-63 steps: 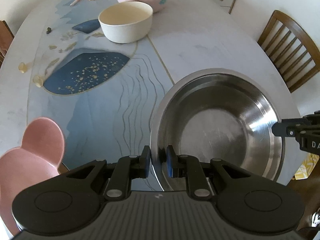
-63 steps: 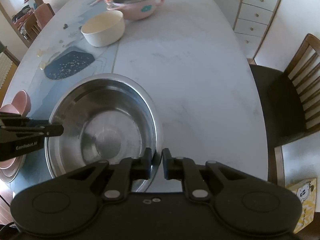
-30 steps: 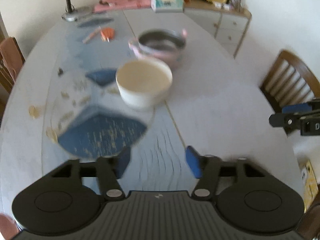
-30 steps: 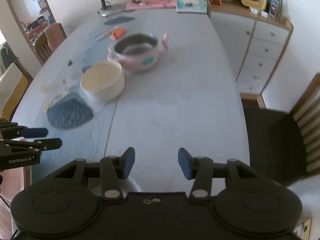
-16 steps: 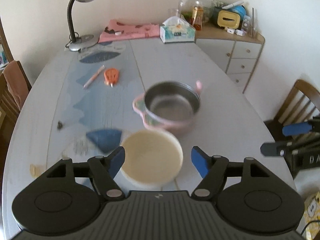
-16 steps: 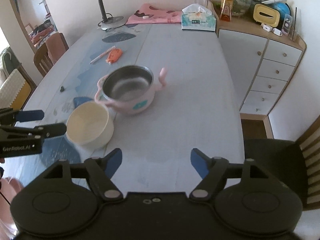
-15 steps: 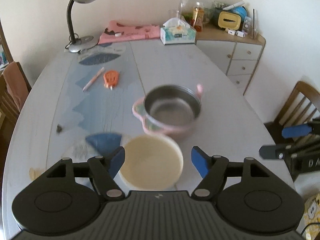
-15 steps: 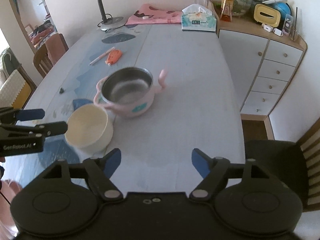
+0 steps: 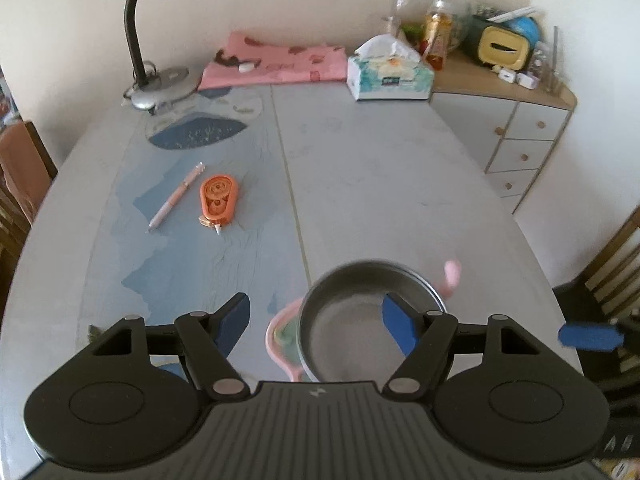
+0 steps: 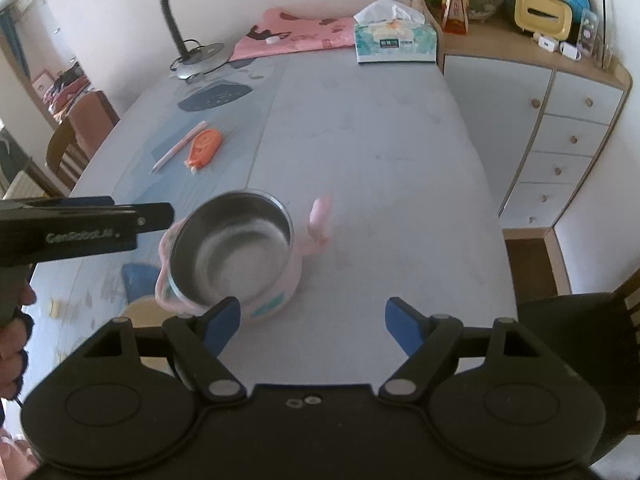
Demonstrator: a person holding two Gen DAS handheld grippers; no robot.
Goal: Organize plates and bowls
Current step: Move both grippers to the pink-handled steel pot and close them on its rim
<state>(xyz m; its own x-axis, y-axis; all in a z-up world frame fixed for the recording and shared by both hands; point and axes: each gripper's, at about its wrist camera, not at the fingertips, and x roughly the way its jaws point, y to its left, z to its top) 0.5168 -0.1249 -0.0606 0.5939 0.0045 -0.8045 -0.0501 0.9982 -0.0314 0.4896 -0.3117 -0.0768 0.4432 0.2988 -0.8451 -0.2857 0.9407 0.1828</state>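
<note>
A pink two-handled bowl (image 9: 360,312) with a steel inside stands on the table (image 9: 380,184), blurred. My left gripper (image 9: 316,322) hangs over it, open, with the blue pads wide on either side of its rim and not pressing it. In the right wrist view the same pink bowl (image 10: 232,248) lies ahead and left of my right gripper (image 10: 312,318), which is open over bare table with nothing between its fingers. A cream bowl (image 10: 140,308) peeks out behind the right gripper's left finger. The left gripper (image 10: 80,220) reaches in from the left, beside the pink bowl.
A pen (image 9: 176,196) and an orange tape dispenser (image 9: 218,200) lie on the table's left half. At the far end stand a desk lamp (image 9: 160,88), a pink cloth (image 9: 276,62) and a tissue box (image 9: 390,76). A sideboard (image 9: 520,140) and a wooden chair (image 10: 580,340) flank the right side.
Both grippers let go of the big steel bowl's rim, opened wide and travelled up the table. The cream bowl slid under the views and the pink bowl came close.
</note>
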